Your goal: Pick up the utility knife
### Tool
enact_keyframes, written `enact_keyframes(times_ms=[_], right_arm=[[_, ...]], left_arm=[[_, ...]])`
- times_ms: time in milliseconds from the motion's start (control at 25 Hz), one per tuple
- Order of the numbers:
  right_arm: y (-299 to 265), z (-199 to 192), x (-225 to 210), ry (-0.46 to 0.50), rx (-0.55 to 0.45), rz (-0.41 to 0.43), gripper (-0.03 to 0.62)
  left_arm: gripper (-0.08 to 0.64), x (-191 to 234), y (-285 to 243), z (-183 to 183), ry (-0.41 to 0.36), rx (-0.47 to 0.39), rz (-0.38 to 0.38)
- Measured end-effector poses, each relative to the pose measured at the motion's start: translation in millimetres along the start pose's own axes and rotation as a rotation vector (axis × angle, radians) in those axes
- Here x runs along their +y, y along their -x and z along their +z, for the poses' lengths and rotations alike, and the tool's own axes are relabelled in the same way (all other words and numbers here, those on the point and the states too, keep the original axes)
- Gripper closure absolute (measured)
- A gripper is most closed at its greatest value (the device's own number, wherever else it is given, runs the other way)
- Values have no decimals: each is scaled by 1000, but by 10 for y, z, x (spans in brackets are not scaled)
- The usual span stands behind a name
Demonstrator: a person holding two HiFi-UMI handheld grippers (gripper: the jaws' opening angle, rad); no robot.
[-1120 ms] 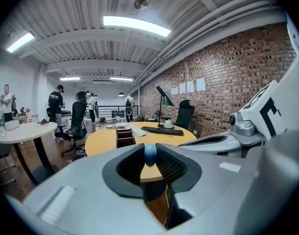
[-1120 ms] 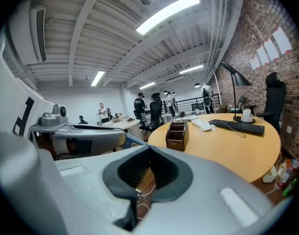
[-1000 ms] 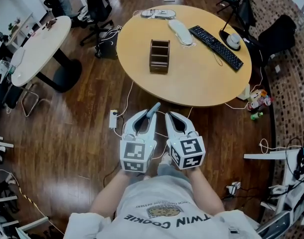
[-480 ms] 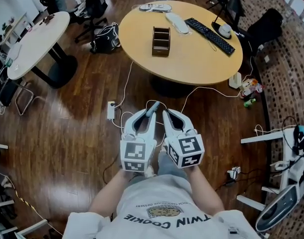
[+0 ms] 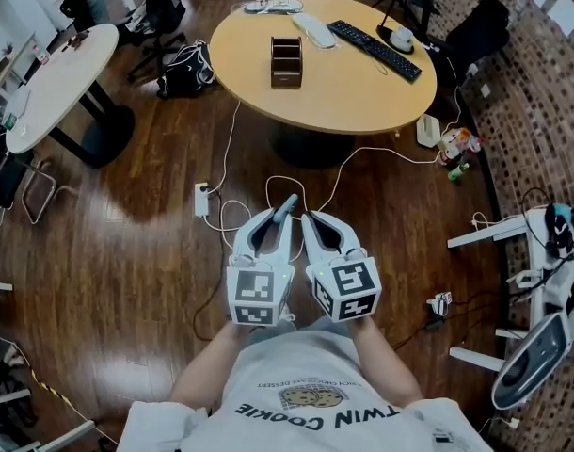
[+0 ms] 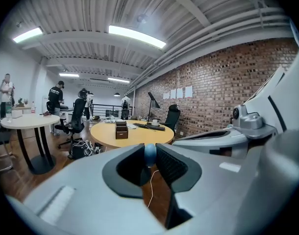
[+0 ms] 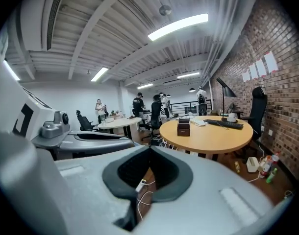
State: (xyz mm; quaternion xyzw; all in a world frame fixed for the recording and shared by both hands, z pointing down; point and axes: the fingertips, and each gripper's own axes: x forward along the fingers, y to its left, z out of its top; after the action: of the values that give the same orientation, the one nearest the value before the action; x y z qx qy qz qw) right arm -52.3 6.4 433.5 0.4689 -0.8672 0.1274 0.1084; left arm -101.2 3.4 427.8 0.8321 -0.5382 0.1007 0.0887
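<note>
utility knife (image 6: 149, 153) between left fingers (image 6: 172, 164)

The round worktop (image 5: 362, 92) has slid up toward the top of the head view and looks smaller. More bare floor (image 5: 127, 252) now lies between it and the left gripper (image 5: 287, 203) and right gripper (image 5: 307, 217).

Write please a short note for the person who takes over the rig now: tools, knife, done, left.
Left tool: shut on the utility knife, whose blue-grey end sticks out past the jaws.
Right tool: shut, empty.
Both are held over the wooden floor, away from the round table.
Done: knife picked up.
Left: nothing of the pick-up; keep the grip firm.
</note>
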Motion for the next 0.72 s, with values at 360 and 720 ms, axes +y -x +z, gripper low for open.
enact_keyframes(times_ms=[360, 720], right_arm=[[564, -144, -68, 22, -10, 26, 591], [1220, -331, -127, 23, -20, 57, 591]], left_arm=[[483, -526, 217, -70, 0, -9, 27], [483, -1157, 568, -124, -22, -22, 62]])
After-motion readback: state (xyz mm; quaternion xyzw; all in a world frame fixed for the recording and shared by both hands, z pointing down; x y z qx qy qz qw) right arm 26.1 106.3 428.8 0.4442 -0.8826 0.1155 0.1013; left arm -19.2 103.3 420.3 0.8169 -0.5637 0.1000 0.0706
